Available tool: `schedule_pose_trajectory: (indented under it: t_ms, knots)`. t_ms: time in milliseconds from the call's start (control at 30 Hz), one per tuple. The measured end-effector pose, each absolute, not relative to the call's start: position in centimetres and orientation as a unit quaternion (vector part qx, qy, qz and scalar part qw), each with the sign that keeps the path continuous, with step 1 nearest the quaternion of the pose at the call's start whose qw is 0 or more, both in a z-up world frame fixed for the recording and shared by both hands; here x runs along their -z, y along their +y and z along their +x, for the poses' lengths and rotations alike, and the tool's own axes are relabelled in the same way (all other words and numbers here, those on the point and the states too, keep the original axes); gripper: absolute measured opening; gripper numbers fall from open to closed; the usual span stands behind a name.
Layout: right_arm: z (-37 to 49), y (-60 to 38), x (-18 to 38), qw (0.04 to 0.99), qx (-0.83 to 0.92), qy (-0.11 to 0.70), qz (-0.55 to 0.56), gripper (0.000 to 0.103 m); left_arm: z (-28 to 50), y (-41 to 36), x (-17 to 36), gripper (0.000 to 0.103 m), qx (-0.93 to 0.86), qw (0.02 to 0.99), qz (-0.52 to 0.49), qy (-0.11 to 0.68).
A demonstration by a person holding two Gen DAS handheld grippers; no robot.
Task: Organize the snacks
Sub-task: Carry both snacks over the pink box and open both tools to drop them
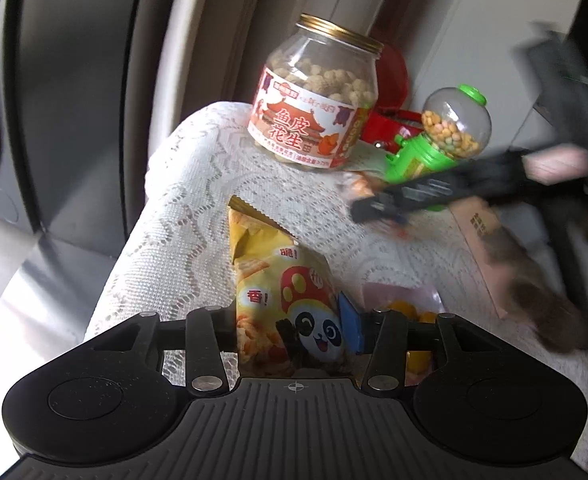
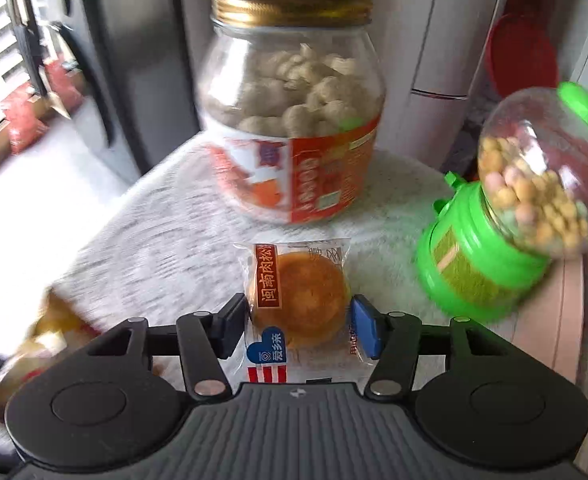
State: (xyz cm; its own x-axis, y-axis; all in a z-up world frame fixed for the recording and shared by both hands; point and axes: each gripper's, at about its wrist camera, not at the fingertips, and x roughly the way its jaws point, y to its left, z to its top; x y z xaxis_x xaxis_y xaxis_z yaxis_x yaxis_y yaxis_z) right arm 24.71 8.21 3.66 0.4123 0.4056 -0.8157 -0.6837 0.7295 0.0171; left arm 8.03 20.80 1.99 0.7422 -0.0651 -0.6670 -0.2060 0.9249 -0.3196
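My left gripper [image 1: 317, 330] is shut on a yellow snack bag with a panda [image 1: 282, 300], held over the white lace cloth [image 1: 190, 200]. My right gripper [image 2: 297, 324] is shut on a wrapped round pastry [image 2: 299, 294], held just above the cloth; it shows blurred in the left wrist view [image 1: 433, 196]. A clear peanut jar with a gold lid [image 1: 317, 96] stands at the back, also in the right wrist view [image 2: 294, 120]. A green candy dispenser with a clear globe [image 1: 445, 132] stands tilted to its right, also in the right wrist view [image 2: 513, 208].
A red container [image 1: 393, 92] sits behind the jar. A pink packet with orange contents [image 1: 405, 308] lies under my left gripper. A cardboard box [image 1: 481, 240] lies on the right. A dark appliance [image 1: 74, 100] stands left of the cloth-covered surface.
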Motion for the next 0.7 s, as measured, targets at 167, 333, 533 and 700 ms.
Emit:
schedule_pose_trajectory:
  t_ms: [167, 333, 533, 700]
  knots:
    - [18.6, 2.9, -5.9, 0.825, -0.355, 0.415, -0.144, 0.056, 7.9, 20.6, -2.1, 0.046, -0.052, 0.913, -0.194, 0.354]
    - [14.0, -3.5, -5.9, 0.834, -0.331, 0.420, -0.132, 0.056, 6.5, 20.3, -3.5, 0.030, -0.050, 0.920, -0.212, 0.325]
    - [9.8, -11.6, -4.0, 0.852, -0.285, 0.429, -0.095, 0.056, 3.6, 15.9, -6.9, 0.029, -0.033, 0.938, -0.184, 0.292]
    - [7.7, -17.0, -3.2, 0.867, -0.260, 0.417, -0.084, 0.056, 2.0, 9.1, -7.9, 0.030, 0.049, 0.937, -0.179, 0.297]
